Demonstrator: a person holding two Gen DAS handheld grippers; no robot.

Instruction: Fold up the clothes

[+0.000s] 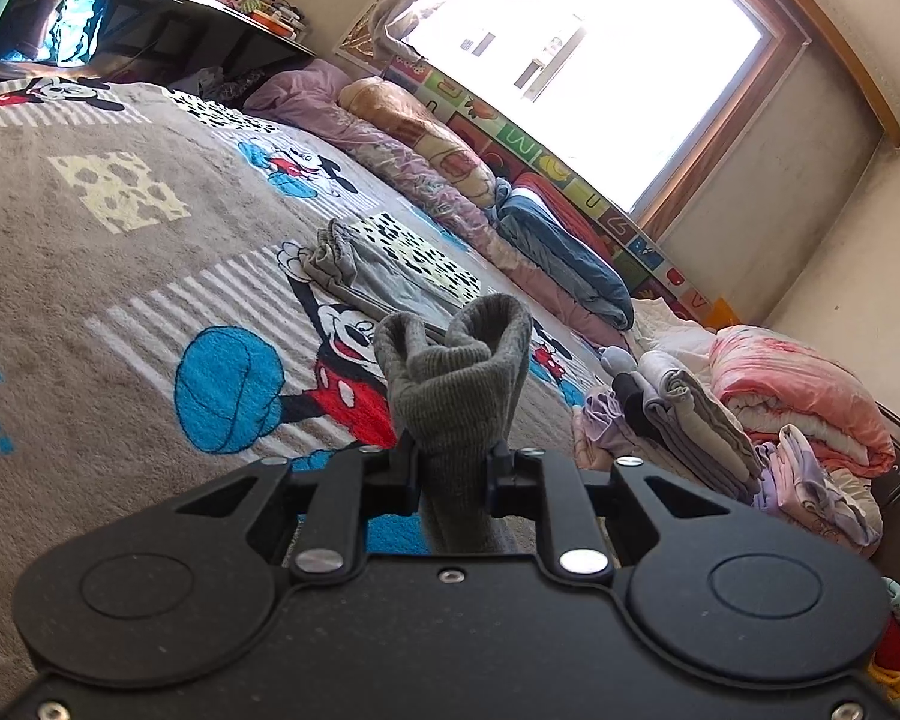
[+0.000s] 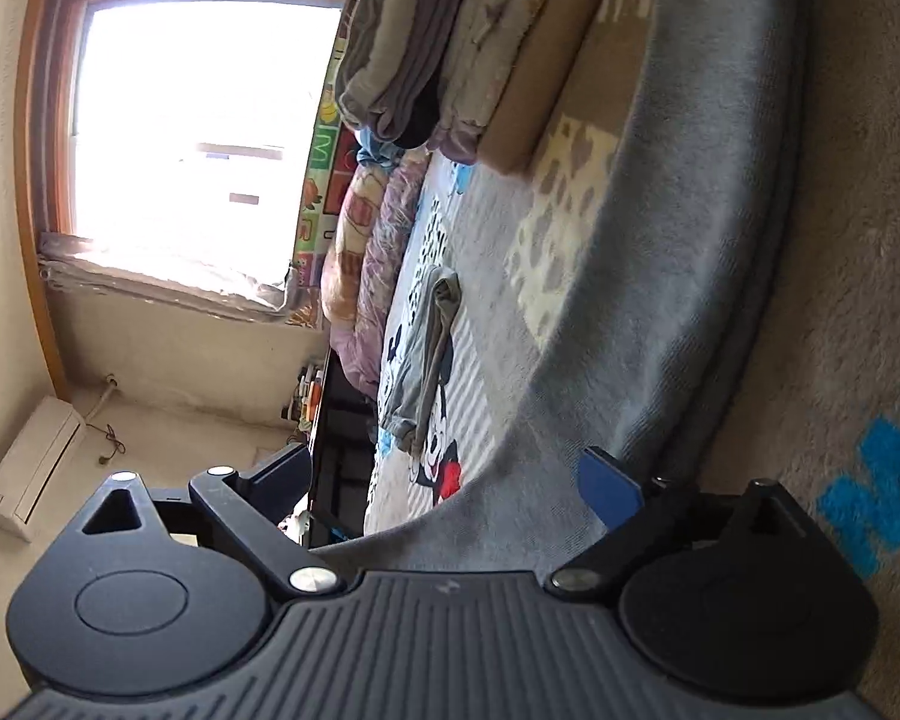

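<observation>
Mid-fold, lift phase by the look of it: left gripper point(image 1: 453, 468) nearly closed, jaws pinching a bunched grey ribbed knit garment point(image 1: 450, 360), cuff or hem end poking up past the pads as a rolled tube, rest trailing down between the fingers toward the camera. Right gripper point(image 2: 456, 480) spread wide, blue pad point(image 2: 609, 495) on one finger, nothing pinched; a broad sheet of grey-blue fleecy cloth point(image 2: 660, 300) curving through the gap and over the housing, contact with the pads unclear, and same garment as the left one's or not impossible to say. All over a plush grey bedspread point(image 1: 60, 252) with cartoon-mouse print, looped towel-like pile. Light grey folded trousers point(image 1: 366, 276) with elastic waistband lying flat mid-bed, apart from both grippers. Stack of folded clothes point(image 1: 684, 426) near the bed's far corner, beside a pink quilt point(image 1: 798, 396); rolled blankets point(image 1: 426, 150) along the window wall. Probable next move: right jaws closing on a free edge of the cloth, both ends pulled taut and level, then laid flat on bare bedspread for the fold. Knit soft, stretchy, limp — likely to sag and twist if only one end gripped
</observation>
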